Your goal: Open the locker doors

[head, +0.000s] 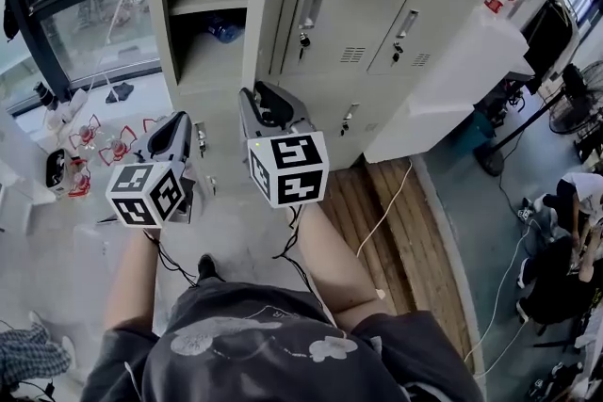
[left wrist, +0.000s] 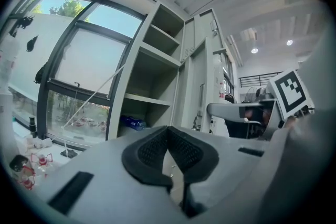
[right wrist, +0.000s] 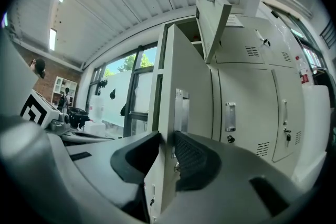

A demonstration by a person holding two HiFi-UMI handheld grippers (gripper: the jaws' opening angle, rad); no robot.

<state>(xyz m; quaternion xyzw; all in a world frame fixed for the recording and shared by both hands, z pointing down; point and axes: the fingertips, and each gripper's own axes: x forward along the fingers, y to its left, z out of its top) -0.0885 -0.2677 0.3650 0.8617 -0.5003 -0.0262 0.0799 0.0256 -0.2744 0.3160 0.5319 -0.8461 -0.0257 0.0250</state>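
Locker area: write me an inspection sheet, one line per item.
Surface: grey floor, wooden planks at right.
Job's things: lockers; leftmost door open, upper door open too.
Clutter: blue bottle on shelf; red-and-white items on floor.
Grippers: left gripper shut, empty; right gripper clamped on leftmost door's edge.
Cables: white cable across planks.
Surroundings: window, fan, seated person.

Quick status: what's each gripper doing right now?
Left gripper: jaws closed, nothing between them.
Right gripper: jaws closed on the edge of the open locker door.
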